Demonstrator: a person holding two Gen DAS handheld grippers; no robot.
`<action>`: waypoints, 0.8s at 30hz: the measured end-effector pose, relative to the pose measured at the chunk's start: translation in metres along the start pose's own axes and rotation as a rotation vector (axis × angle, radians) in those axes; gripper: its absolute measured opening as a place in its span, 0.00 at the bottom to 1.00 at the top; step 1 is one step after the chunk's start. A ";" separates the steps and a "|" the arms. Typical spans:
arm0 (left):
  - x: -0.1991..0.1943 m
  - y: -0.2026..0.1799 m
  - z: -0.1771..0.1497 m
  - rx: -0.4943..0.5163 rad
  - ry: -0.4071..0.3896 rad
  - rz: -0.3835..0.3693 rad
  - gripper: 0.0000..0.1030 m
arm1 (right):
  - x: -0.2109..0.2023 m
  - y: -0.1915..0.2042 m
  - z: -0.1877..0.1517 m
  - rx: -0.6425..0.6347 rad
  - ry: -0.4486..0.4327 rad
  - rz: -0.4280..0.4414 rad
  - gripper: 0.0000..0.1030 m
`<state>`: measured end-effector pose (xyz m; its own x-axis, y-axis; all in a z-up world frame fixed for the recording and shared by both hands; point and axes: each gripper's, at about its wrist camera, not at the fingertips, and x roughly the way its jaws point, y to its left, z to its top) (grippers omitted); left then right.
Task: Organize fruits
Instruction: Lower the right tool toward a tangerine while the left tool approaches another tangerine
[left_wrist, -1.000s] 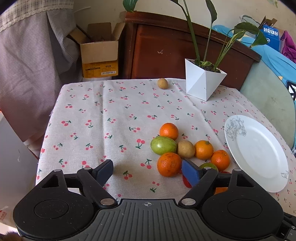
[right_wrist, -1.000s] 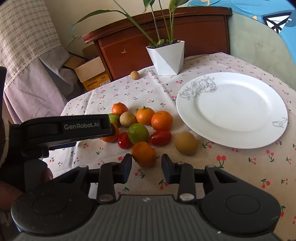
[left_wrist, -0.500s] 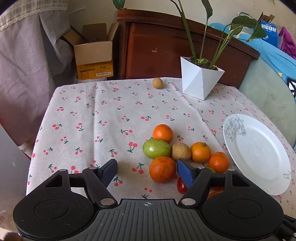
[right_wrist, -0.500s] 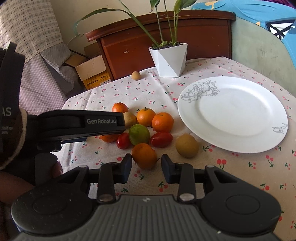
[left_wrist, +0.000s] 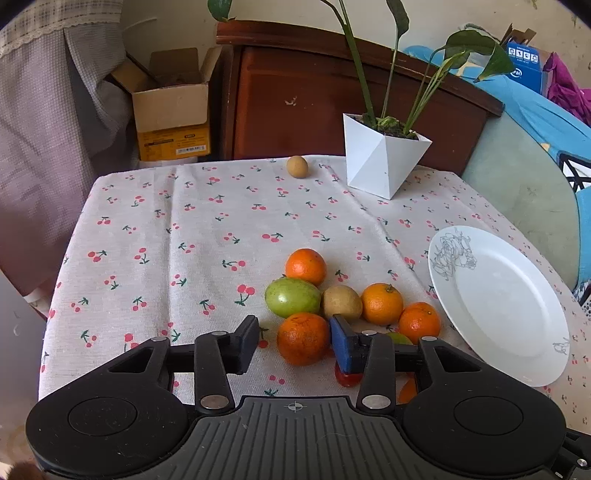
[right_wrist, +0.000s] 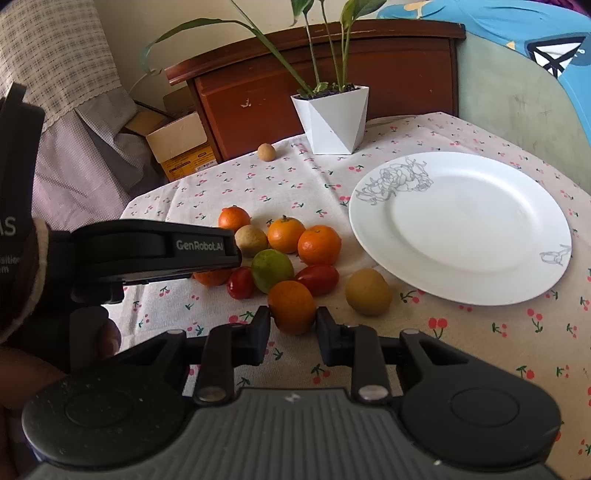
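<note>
L gripper (left_wrist: 293, 341), marked "GenRobot.AI", jaws closing round near orange (left_wrist: 303, 338); R gripper (right_wrist: 291, 326) clamped on tangerine (right_wrist: 291, 306). Plate (right_wrist: 517, 280) at 2 o'clock.

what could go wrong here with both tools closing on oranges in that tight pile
1. The left tool is closing on an orange that touches the green fruit and a tomato; its blue pad may squash or shove the tomato.
2. The right tool is shut on another orange resting against the lime; lifting it could set neighbours rolling.
3. The tools work close together and could bump.
</note>
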<state>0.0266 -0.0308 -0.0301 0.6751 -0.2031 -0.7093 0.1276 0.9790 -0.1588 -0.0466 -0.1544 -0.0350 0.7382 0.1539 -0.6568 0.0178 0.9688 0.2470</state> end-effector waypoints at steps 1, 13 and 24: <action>0.000 0.000 0.000 -0.001 0.002 -0.005 0.33 | 0.000 0.000 0.000 0.002 0.000 0.000 0.25; -0.007 0.016 0.000 -0.057 -0.001 -0.005 0.27 | -0.002 -0.004 0.002 0.027 0.005 -0.005 0.25; -0.004 0.020 -0.002 -0.075 -0.015 -0.037 0.34 | -0.002 -0.008 0.002 0.053 0.009 -0.012 0.25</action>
<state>0.0244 -0.0105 -0.0317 0.6816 -0.2387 -0.6917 0.0984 0.9666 -0.2366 -0.0464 -0.1627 -0.0343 0.7313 0.1448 -0.6665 0.0619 0.9591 0.2763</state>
